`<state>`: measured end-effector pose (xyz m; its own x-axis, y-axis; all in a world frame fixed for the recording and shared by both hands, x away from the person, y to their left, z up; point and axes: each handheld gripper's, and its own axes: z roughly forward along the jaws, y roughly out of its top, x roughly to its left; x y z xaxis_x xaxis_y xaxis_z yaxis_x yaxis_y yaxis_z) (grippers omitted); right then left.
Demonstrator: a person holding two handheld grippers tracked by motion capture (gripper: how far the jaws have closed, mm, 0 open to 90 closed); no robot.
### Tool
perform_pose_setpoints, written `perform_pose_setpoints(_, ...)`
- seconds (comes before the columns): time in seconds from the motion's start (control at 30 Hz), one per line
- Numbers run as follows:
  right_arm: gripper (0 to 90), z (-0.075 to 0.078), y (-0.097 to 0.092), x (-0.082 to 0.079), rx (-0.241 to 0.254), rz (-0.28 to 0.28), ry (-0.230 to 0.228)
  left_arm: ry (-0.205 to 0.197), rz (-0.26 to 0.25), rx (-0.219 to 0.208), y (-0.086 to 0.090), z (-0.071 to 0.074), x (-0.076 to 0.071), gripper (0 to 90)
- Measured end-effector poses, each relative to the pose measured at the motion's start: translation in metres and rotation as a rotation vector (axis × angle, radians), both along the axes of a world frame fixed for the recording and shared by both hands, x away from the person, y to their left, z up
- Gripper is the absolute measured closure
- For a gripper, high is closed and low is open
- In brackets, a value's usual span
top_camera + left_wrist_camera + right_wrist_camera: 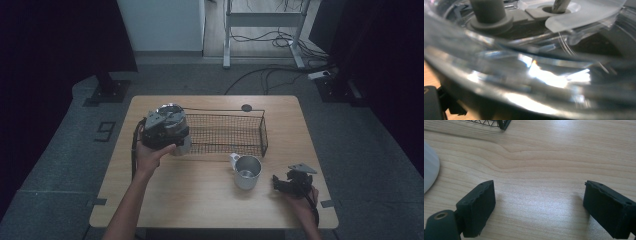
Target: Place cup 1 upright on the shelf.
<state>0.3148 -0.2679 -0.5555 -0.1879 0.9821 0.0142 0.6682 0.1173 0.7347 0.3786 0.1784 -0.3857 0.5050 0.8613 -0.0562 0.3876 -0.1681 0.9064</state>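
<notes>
High view: left gripper point(172, 131) clamps glass lid point(169, 111) at basket point(263, 131) edge; right gripper point(286, 183) open, empty.

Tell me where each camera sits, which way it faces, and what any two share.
High view: above the person's side, looking forward and down on the table; both forearms, left tongs, right tongs.
Left gripper view: on the left tongs, pressed close to a glass lid.
Right gripper view: on the right tongs, low over the wood, jaws apart.
Shared: the wire basket in the high and right gripper views.
</notes>
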Motion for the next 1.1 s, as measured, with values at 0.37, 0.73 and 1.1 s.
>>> perform_pose_setpoints(0.37, 11.2, 0.000, 0.000, 0.000, 0.001, 0.002, -0.001, 0.010, 0.012, -0.003, 0.001, -0.004, 0.011, 4.1)
perform_pose_setpoints(0.73, 11.2, 0.000, 0.000, 0.000, 0.000, 0.003, 0.002, 0.004, 0.013, -0.008, 0.000, 0.003, 0.018, 4.1)
perform_pose_setpoints(1.1, 11.2, 0.000, 0.000, 0.000, -0.001, 0.004, -0.003, 0.010, 0.017, 0.013, -0.005, 0.007, 0.029, 4.1)
